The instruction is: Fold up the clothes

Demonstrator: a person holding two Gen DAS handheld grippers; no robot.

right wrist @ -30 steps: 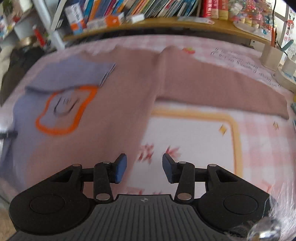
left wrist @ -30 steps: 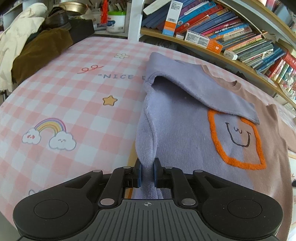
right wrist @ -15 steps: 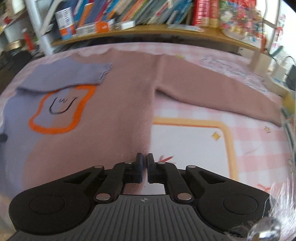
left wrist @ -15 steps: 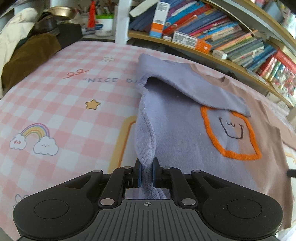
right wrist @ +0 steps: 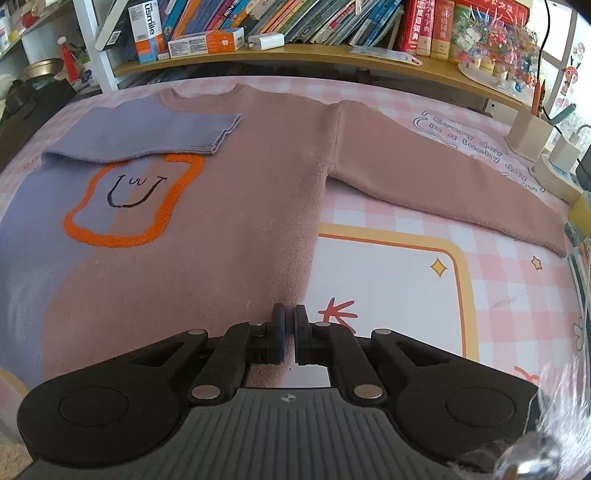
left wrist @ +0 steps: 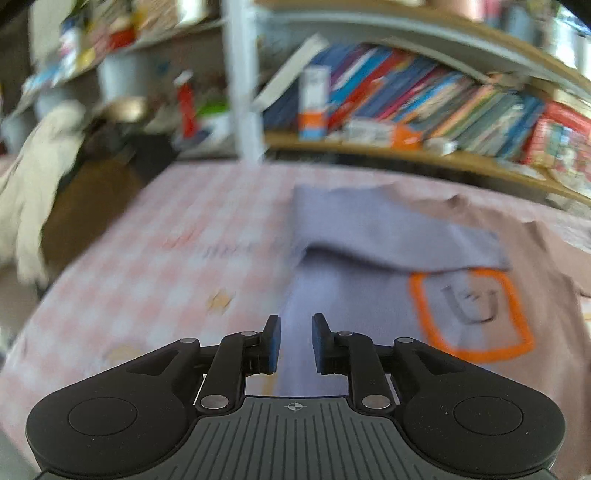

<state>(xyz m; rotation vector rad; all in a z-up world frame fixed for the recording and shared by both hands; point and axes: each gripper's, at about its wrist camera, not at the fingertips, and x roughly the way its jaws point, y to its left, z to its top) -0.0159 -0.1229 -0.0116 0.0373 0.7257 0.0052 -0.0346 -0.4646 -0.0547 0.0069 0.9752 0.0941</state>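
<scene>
A sweater (right wrist: 221, 221), lilac on its left half and brown on its right, lies flat on the pink checked cloth (right wrist: 388, 288). It has an orange-outlined face (right wrist: 133, 195) on the chest. Its lilac sleeve (right wrist: 147, 129) is folded across the chest, and the brown sleeve (right wrist: 443, 184) stretches out to the right. My right gripper (right wrist: 289, 314) is shut on the sweater's brown side edge near the hem. In the blurred left wrist view, my left gripper (left wrist: 294, 321) hangs above the sweater's (left wrist: 369, 295) lilac side. Its jaws are opening and nothing is pressed between them.
A bookshelf (right wrist: 295, 29) full of books runs along the far edge of the table. A pile of pale and brown clothes (left wrist: 33, 192) sits at the far left. A pen holder and small boxes (right wrist: 528, 133) stand at the right edge.
My left gripper has let go of the lilac side edge, parted its jaws and lifted. My right gripper has gone from open to shut on the brown side edge.
</scene>
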